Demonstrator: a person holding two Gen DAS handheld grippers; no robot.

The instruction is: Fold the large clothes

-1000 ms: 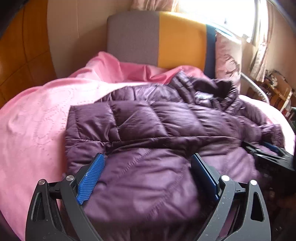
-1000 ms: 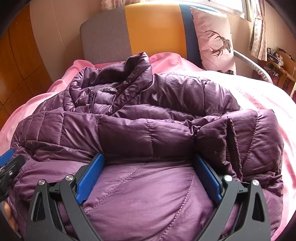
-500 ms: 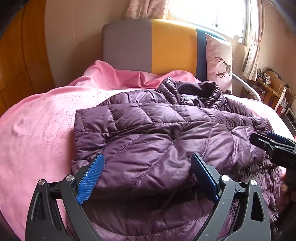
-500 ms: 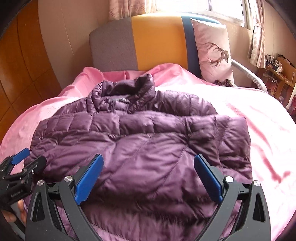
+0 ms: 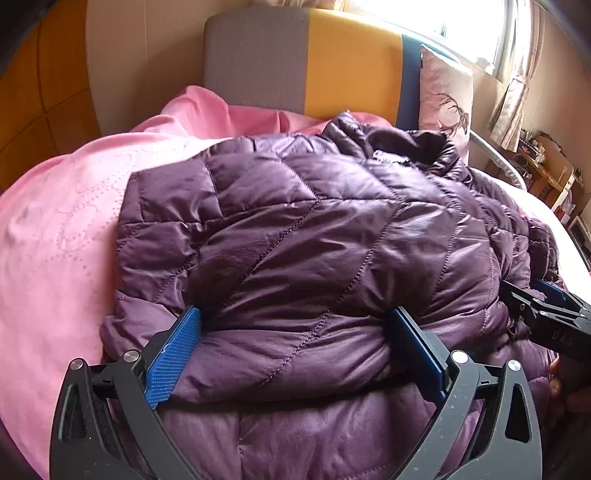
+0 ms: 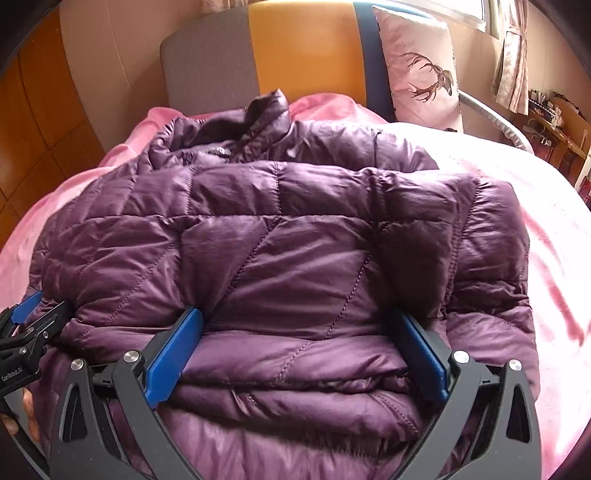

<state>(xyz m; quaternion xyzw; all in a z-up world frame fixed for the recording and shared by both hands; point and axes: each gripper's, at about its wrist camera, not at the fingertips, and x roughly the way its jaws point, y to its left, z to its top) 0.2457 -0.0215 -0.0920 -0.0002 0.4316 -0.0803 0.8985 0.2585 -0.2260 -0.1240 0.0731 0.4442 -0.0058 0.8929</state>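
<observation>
Only the right view shows the deer pillow (image 6: 421,70) whole, at 1 o'clock. The purple quilted jacket (image 5: 314,236) lies folded on the pink bed (image 5: 55,236). The left gripper (image 5: 295,347) is opening; the right gripper (image 6: 295,347) gapes wide; each straddles the fold.

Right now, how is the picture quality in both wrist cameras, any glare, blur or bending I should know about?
Left wrist view: the window is blown out to white at top right, the purple jacket is sharp with a soft sheen, and the fisheye bulges the pink blanket. Right wrist view: light is more even, the deer pillow is crisp, and the corners go dark.
</observation>
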